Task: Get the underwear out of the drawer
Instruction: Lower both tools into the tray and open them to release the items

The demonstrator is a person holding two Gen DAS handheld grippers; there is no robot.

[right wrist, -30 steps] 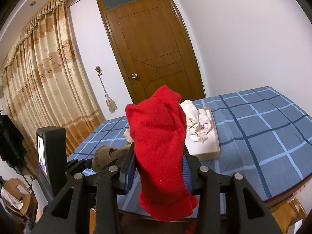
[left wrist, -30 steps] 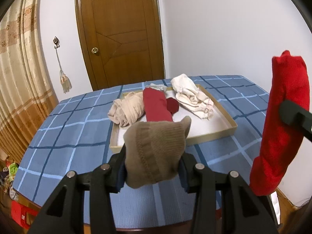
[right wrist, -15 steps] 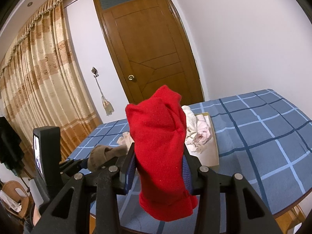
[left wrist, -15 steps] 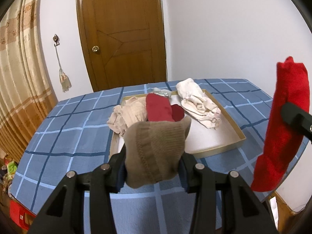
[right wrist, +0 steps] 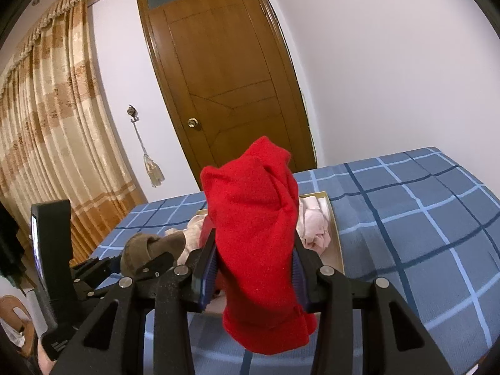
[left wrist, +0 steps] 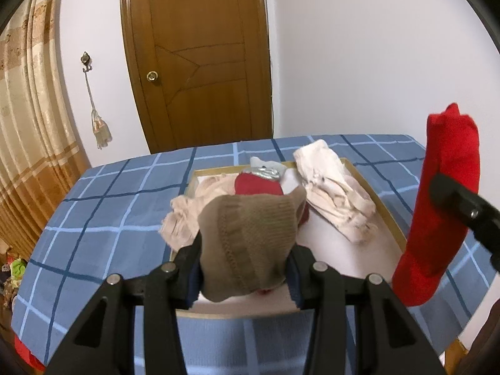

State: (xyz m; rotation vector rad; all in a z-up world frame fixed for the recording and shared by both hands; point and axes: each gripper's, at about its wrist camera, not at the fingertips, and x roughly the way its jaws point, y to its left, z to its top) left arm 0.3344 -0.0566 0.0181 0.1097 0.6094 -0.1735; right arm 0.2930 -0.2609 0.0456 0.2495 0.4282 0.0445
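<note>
My left gripper is shut on a folded brown knit garment, held above the near end of a shallow tan drawer tray that lies on the bed. My right gripper is shut on a folded bright red garment, which also hangs at the right of the left wrist view. Inside the tray lie a beige bundle, a red piece, a grey-white piece and a white bundle. The brown garment and left gripper show low left in the right wrist view.
The bed has a blue plaid cover. A brown wooden door and a white wall stand behind it. Striped beige curtains hang on the left, with a tassel on a wall hook. Clutter lies on the floor at the left.
Both grippers have moved forward over the bed with their garments still gripped. The tray now looks closer and sits under the left gripper.
</note>
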